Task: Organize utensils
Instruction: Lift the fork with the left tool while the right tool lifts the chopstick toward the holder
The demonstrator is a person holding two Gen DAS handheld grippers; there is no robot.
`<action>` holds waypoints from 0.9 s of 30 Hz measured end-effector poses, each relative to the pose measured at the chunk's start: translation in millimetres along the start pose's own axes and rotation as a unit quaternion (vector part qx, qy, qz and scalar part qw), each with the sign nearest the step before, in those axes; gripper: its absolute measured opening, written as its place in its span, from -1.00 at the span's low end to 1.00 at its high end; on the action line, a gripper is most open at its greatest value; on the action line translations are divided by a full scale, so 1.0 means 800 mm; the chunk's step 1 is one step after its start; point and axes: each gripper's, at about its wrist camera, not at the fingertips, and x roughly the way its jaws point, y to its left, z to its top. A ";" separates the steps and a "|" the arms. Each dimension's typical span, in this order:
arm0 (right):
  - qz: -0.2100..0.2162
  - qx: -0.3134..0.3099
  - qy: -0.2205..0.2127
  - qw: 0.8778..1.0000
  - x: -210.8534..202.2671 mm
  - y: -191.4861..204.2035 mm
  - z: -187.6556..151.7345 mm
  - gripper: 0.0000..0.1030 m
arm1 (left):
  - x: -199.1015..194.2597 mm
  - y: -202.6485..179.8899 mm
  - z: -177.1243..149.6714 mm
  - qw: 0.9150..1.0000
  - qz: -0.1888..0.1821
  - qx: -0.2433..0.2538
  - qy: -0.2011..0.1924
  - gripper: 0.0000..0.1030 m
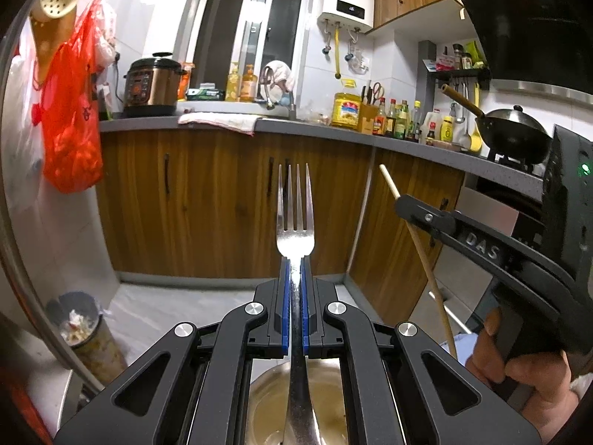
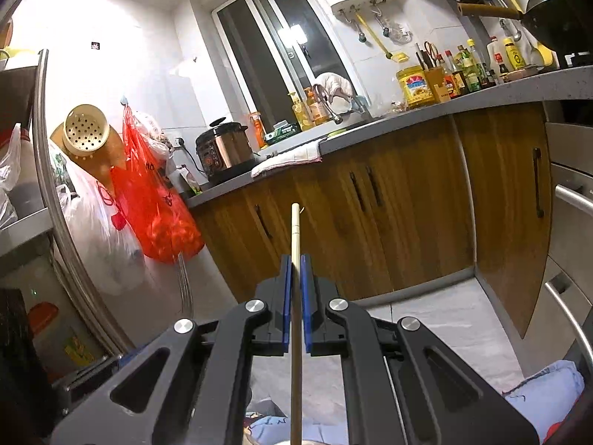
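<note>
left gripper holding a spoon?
No. The left gripper is shut on a fork, its four tines sticking out past the blue pads.

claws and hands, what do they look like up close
Both claws, left and right, are matte black linkage frames with round silver pivot bolts and blue ribbed pads. Seen from the left wrist, the right unit bears raised "DAS" lettering and a green light; the hand gripping it is bare.
</note>
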 end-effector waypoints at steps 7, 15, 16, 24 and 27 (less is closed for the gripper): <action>0.005 0.012 0.021 1.000 0.005 -0.009 -0.005 -0.90 | 0.001 0.002 -0.010 1.000 -0.005 0.002 0.004 -0.90; -0.001 0.012 0.020 1.000 0.002 -0.014 -0.005 -0.90 | -0.003 0.010 -0.017 1.000 -0.008 -0.004 0.003 -0.90; -0.004 0.011 0.023 1.000 0.004 -0.014 -0.005 -0.90 | -0.003 0.010 -0.017 1.000 -0.009 -0.003 0.003 -0.90; -0.006 -0.003 0.012 1.000 -0.001 -0.013 -0.006 -0.90 | -0.009 0.005 -0.018 1.000 -0.011 0.007 -0.005 -0.90; 0.001 0.003 0.011 1.000 0.000 -0.016 -0.004 -0.90 | -0.010 0.004 -0.018 1.000 -0.012 0.011 -0.006 -0.90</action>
